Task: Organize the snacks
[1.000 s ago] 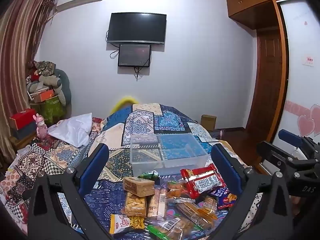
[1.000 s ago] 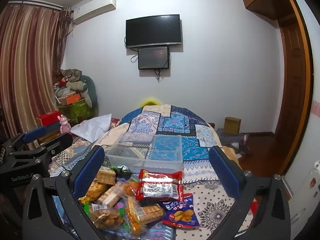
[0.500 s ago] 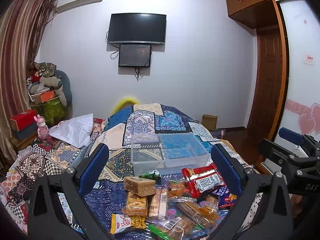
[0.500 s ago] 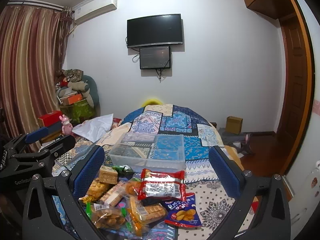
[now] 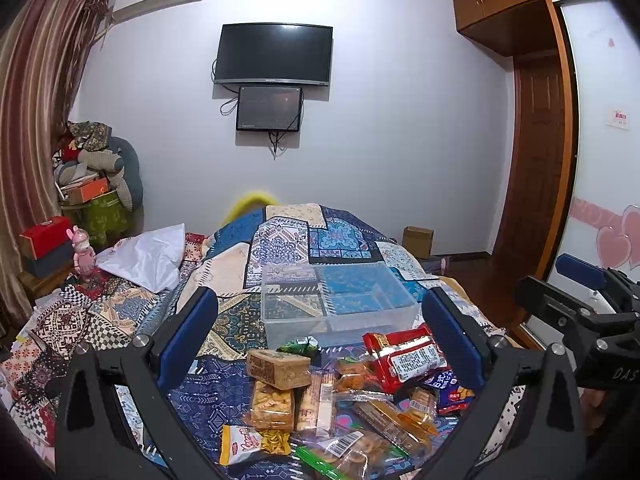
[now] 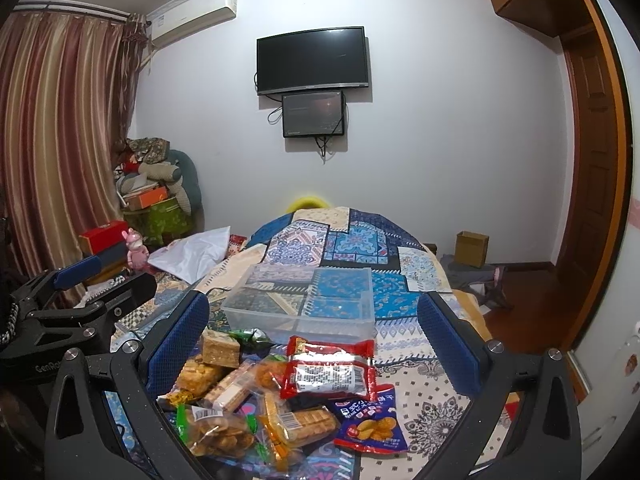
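1. Even, cool indoor light fills the room; shadows stay soft.
2. Glare streaks the red snack packet.
3. Fisheye bending curves the curtain and door frame; corners go black.
4. Focus stays sharp.

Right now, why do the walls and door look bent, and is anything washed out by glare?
Left wrist view: fisheye bowing curves the wooden door and curtain, with dark corners. Right wrist view: the same bowing, and room light glares off the red snack packet, washing out part of its label. Both views stay sharp; the TV shows only faint reflections.
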### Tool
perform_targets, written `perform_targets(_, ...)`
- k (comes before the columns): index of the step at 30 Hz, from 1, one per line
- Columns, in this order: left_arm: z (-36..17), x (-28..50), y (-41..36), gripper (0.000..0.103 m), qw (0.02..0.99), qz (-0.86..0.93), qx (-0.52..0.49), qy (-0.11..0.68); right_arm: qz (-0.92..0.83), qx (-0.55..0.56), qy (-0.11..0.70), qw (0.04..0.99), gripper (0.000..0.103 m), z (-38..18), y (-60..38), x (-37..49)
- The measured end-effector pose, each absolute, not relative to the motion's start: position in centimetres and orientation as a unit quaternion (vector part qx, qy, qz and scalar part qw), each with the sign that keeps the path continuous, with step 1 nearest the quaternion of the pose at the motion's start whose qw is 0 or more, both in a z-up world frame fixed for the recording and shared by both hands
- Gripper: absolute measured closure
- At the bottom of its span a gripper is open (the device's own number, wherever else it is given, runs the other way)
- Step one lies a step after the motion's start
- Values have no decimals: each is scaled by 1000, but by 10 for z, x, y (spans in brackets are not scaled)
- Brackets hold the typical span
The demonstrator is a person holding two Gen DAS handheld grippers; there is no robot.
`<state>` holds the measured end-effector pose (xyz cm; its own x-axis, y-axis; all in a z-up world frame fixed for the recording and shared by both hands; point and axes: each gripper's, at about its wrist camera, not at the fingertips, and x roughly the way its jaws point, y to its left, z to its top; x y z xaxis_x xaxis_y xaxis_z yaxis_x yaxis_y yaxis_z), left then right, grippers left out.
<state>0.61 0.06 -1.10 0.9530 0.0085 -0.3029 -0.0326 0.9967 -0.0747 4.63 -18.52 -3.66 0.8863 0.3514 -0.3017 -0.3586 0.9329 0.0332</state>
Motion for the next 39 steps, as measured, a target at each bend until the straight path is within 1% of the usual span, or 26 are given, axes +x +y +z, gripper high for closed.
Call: perform_targets(39,-14,9,3,0,987,15,-36,153,187,-1,163,969,0,-40,-188,51)
